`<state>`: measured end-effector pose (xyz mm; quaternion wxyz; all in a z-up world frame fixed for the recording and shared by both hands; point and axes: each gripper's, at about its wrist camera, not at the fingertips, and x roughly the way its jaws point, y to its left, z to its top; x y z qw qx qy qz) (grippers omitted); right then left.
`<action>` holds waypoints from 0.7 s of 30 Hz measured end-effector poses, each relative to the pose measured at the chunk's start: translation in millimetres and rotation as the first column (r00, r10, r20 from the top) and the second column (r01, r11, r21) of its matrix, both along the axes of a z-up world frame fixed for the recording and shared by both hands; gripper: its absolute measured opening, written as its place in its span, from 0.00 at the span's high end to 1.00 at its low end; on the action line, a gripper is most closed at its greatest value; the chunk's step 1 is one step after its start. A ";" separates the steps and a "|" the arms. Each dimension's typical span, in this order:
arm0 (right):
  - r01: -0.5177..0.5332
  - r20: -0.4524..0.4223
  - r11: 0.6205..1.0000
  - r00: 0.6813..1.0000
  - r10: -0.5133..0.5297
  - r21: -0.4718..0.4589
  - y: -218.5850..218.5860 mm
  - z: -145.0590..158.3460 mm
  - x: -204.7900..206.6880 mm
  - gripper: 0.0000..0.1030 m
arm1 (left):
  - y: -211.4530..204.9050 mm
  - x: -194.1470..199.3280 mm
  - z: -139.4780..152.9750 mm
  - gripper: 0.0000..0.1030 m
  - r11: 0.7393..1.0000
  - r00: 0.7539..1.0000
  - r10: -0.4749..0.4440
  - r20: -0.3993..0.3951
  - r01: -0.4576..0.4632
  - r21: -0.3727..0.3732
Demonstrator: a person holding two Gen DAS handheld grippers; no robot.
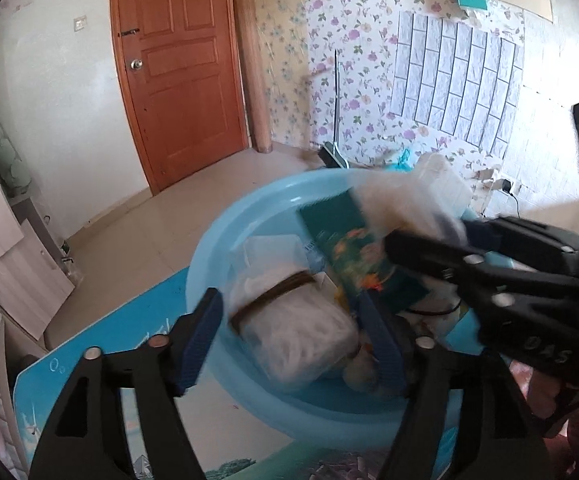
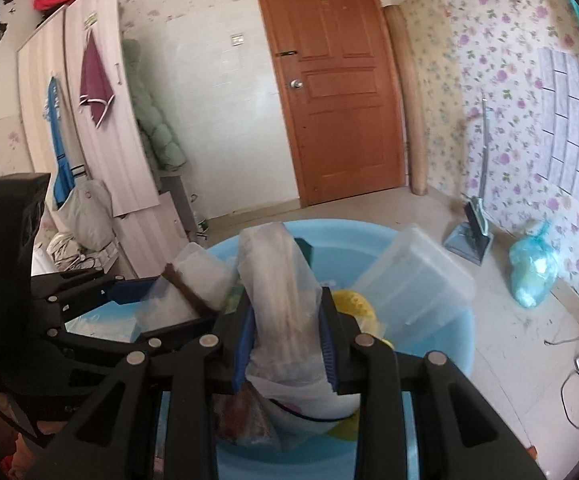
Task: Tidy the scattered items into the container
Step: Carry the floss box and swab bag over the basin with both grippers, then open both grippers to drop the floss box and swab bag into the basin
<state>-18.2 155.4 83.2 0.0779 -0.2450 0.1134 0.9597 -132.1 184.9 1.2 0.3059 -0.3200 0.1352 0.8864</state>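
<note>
Blue plastic basin [image 2: 453,344] already holds most of our clutter: a clear box [image 2: 417,276], a green booklet [image 1: 353,248], a banded packet [image 1: 289,320]. Our right gripper [image 2: 285,344] pinches a bagged bundle of sticks [image 2: 277,280] over it, not yet released. Our left gripper [image 1: 289,336] hangs wide apart around the packet, angled down.

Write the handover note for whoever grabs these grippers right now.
Right hand-held gripper: shut on a clear bag of pale sticks, held over the blue basin.
Left hand-held gripper: open, fingers either side of a bagged white bundle tied with a brown band, inside the basin.
Already in: green booklet, clear plastic box, yellow item.
Left: release the stick bag into the basin; withdraw both.
</note>
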 end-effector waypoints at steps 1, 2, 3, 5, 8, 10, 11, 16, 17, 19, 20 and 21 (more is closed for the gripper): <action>-0.012 -0.001 1.000 1.000 0.012 -0.006 -0.8 -0.8 -2.5 0.72 | -0.5 1.8 1.2 0.27 1.000 1.000 0.003 -0.010 -0.003 -0.005; -0.027 -0.002 1.000 1.000 0.027 -0.014 -1.1 -2.0 -5.4 0.72 | -1.4 3.9 1.6 0.26 1.000 1.000 0.002 -0.012 -0.002 -0.004; -0.038 -0.003 0.999 0.999 0.038 -0.023 -1.6 -4.0 -9.0 0.71 | -2.6 5.6 2.4 0.26 1.000 1.000 0.001 -0.013 -0.001 -0.003; -0.037 -0.001 0.999 0.999 0.037 -0.033 -2.3 -5.2 -13.3 0.69 | -6.0 8.8 2.6 0.25 1.000 1.000 0.001 -0.013 -0.001 -0.006; -0.033 0.009 0.999 0.999 0.033 -0.011 -7.1 -3.2 -13.6 0.64 | -11.3 11.8 2.5 0.22 1.000 1.000 0.016 -0.007 -0.016 -0.004; -0.039 0.010 0.999 0.999 0.039 -0.006 -11.1 -2.2 -10.1 0.47 | -15.1 13.4 2.6 0.18 1.000 1.000 0.028 0.003 -0.028 0.000; -0.041 0.008 0.999 0.999 0.041 -0.005 -12.9 -1.3 -7.5 0.44 | -17.5 14.9 2.7 0.16 0.999 0.999 0.039 0.008 -0.039 0.001; -0.016 0.029 1.000 0.999 0.017 -0.006 -17.0 1.9 1.9 0.42 | -29.4 23.5 6.1 0.08 0.995 0.995 0.096 0.023 -0.096 0.000; -0.007 0.038 1.000 0.999 0.008 -0.014 -16.8 2.2 3.8 0.42 | -32.6 25.5 6.7 0.07 0.993 0.992 0.122 0.022 -0.122 -0.003; 0.004 0.058 1.000 0.998 -0.002 -0.026 -17.7 3.6 6.3 0.42 | -39.3 29.6 7.7 0.07 0.990 0.990 0.137 0.028 -0.138 0.012; 0.010 0.069 1.000 0.998 -0.008 -0.028 -18.7 4.4 7.6 0.42 | -43.0 31.5 8.5 0.07 0.990 0.989 0.141 0.037 -0.142 0.022; 0.013 0.076 0.999 0.997 -0.011 -0.029 -19.2 4.9 8.9 0.42 | -46.8 32.1 9.5 0.06 0.989 0.988 0.147 0.046 -0.148 0.029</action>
